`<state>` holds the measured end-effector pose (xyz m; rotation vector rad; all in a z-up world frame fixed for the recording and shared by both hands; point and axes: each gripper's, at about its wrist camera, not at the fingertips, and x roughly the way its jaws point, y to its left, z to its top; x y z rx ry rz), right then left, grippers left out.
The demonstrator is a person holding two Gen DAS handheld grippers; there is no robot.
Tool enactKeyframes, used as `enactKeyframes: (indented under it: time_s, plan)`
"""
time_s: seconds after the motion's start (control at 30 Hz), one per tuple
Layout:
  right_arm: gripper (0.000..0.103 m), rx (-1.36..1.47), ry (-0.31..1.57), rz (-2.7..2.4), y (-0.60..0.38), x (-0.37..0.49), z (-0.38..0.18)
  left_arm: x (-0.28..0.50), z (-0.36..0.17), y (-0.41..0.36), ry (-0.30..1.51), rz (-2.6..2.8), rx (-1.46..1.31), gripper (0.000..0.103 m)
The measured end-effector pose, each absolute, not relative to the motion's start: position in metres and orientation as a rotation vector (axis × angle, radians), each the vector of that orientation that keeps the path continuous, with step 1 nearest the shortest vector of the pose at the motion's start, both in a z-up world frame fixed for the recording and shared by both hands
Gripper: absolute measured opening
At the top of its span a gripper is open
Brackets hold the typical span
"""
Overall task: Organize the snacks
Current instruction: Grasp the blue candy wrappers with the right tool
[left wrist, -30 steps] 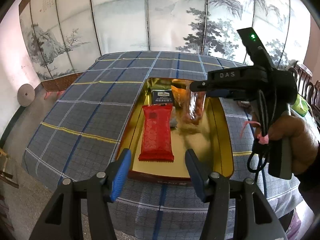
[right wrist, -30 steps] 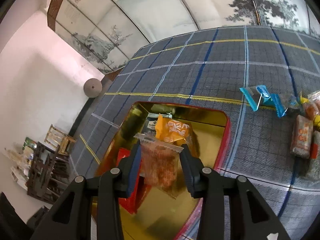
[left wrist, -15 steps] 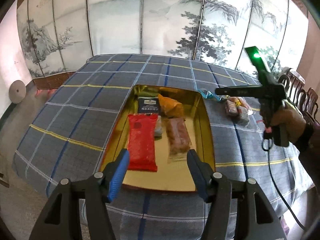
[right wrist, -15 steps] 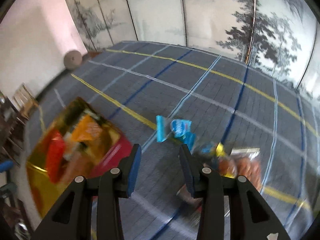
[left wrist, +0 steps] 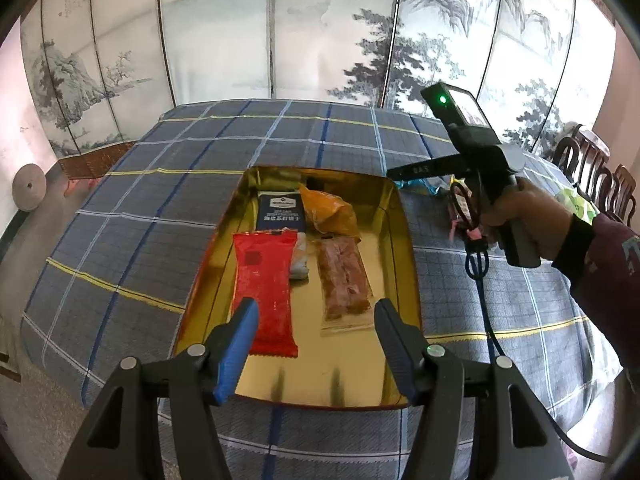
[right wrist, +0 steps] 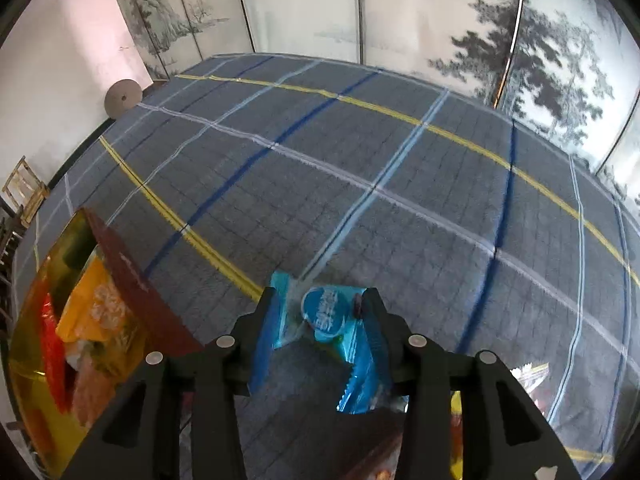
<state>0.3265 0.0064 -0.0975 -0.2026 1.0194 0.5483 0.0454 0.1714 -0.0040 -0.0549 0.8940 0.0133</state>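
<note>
Right tool (right wrist: 320,334): jaws closing, a blue packet (right wrist: 328,316) lying between them on the counter (right wrist: 360,160); whether the pads press it yet cannot be told. White script on the packet is unreadable. Left tool (left wrist: 316,344): jaws about half open and empty, poised over the near end of the gold tray (left wrist: 408,240). Inside the tray, near to far: red packet (left wrist: 264,280) left, clear packet (left wrist: 344,276) right, dark packet (left wrist: 280,212) with illegible white print, orange packet (left wrist: 328,212). Far right, a hand (left wrist: 524,224) grips the right tool's handle, marked "DAS".

Bare tablecloth (right wrist: 360,152) beyond; tray (right wrist: 132,280) blocks left.
</note>
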Motion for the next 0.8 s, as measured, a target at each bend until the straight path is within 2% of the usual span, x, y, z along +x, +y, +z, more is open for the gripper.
enactKeyframes:
  time_s: [0.07, 0.1, 0.13, 0.23, 0.33, 0.47, 0.53, 0.57, 0.6, 0.67, 0.8]
  plan:
    - [0.027, -0.191, 0.997, 0.549, -0.001, 0.319, -0.089, 0.046, -0.004, 0.167, 0.899, 0.016, -0.046, 0.061]
    - [0.019, -0.154, 0.961, 0.56, -0.012, 0.309, -0.078, 0.046, -0.003, 0.165, 0.902, 0.015, -0.042, 0.061]
    - [0.002, -0.108, 0.941, 0.568, -0.026, 0.3, -0.069, 0.046, -0.003, 0.163, 0.904, 0.014, -0.036, 0.061]
    - [0.003, 0.006, 0.879, 0.531, -0.088, 0.258, -0.048, 0.043, 0.002, 0.154, 0.898, -0.005, -0.036, 0.061]
    - [0.003, 0.098, 0.875, 0.437, -0.164, 0.213, -0.051, 0.042, 0.004, 0.14, 0.9, -0.039, -0.029, 0.061]
    - [0.009, 0.114, 0.856, 0.416, -0.204, 0.18, -0.045, 0.04, 0.008, 0.112, 0.9, -0.072, 0.018, 0.061]
    - [0.014, 0.076, 0.833, 0.486, -0.19, 0.184, -0.029, 0.04, 0.011, 0.101, 0.902, -0.083, 0.026, 0.061]
    - [0.03, 0.056, 0.829, 0.522, -0.176, 0.189, -0.023, 0.039, 0.013, 0.097, 0.897, -0.085, 0.03, 0.061]
    - [0.055, 0.028, 0.821, 0.562, -0.16, 0.198, -0.018, 0.038, 0.016, 0.094, 0.89, -0.086, 0.032, 0.061]
    - [0.074, -0.055, 0.802, 0.639, -0.128, 0.213, -0.015, 0.035, 0.021, 0.091, 0.879, -0.09, 0.027, 0.061]
    - [0.073, -0.375, 0.829, 0.724, -0.052, 0.252, -0.036, 0.031, 0.029, 0.094, 0.847, -0.081, 0.059, 0.063]
